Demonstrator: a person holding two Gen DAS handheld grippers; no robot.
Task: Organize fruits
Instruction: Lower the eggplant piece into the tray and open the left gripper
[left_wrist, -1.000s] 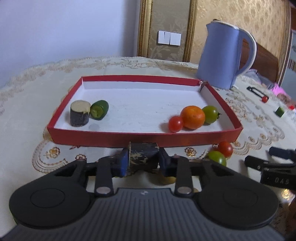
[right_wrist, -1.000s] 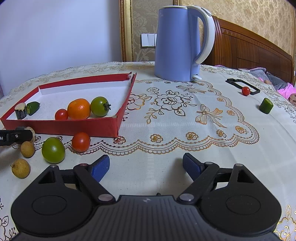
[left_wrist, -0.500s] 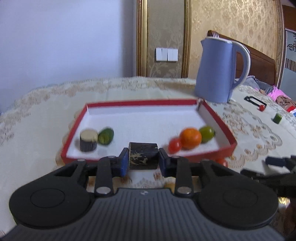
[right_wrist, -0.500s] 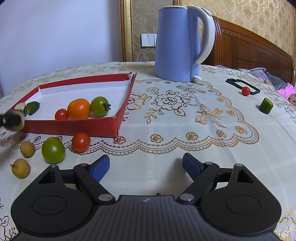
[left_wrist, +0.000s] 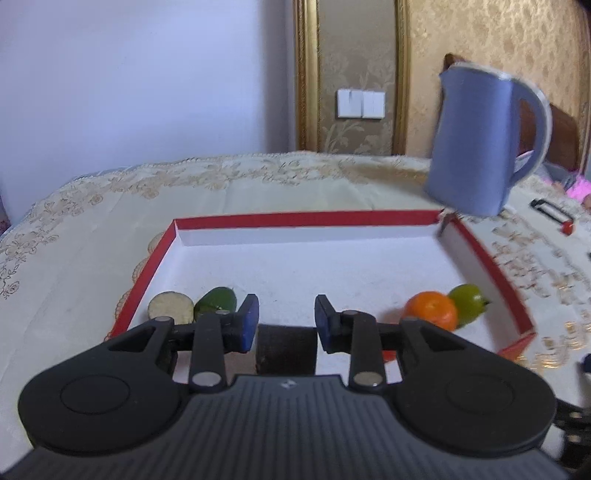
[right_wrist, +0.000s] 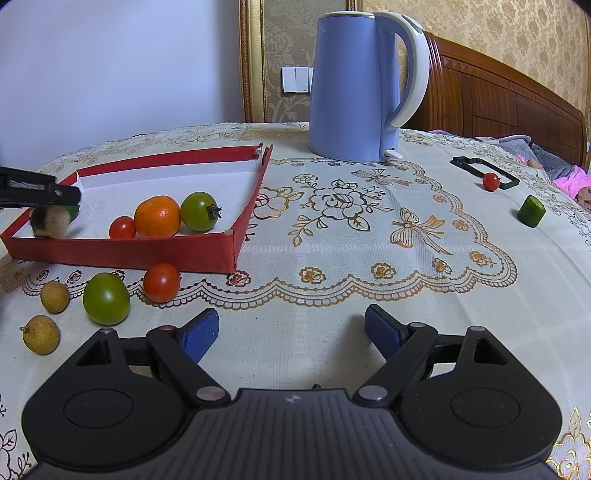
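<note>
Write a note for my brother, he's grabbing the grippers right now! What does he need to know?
Left gripper: open over the red tray. A dark chunk sits below its pads and looks released.
Right gripper: open, empty, above the tablecloth.
Done, in the tray: orange, stemmed green tomato, small red tomato, pale-topped chunk, green piece.
Left to do: loose red tomato, loose green tomato and two longans in front of the tray. Far right: another red tomato and a cucumber piece.
</note>
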